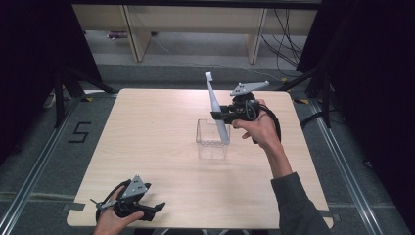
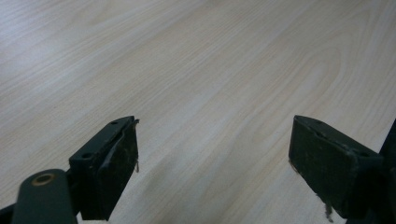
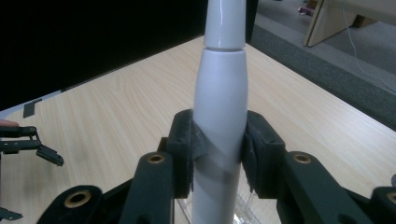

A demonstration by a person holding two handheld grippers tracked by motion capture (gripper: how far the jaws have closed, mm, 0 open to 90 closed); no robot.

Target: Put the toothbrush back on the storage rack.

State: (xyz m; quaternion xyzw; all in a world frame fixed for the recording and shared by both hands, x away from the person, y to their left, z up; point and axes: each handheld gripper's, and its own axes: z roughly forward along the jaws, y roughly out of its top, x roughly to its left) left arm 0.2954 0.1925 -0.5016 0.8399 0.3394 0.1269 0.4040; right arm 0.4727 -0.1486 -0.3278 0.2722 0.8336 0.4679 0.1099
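Note:
A white electric toothbrush (image 1: 216,105) stands nearly upright, its brush head up and its lower end inside a clear plastic box (image 1: 212,145) at the middle of the table. My right gripper (image 1: 219,115) is shut on the toothbrush handle (image 3: 219,116); both pads press its sides. At the table's near left corner my left gripper (image 1: 157,208) rests low, open, with nothing between its fingers (image 2: 114,158) but bare wood.
The light wooden table (image 1: 147,147) spreads around the box. My left gripper also shows at the far left in the right gripper view (image 3: 28,149). Wooden furniture legs (image 1: 134,34) and cables (image 1: 288,44) stand beyond the far edge, and black curtains hang at both sides.

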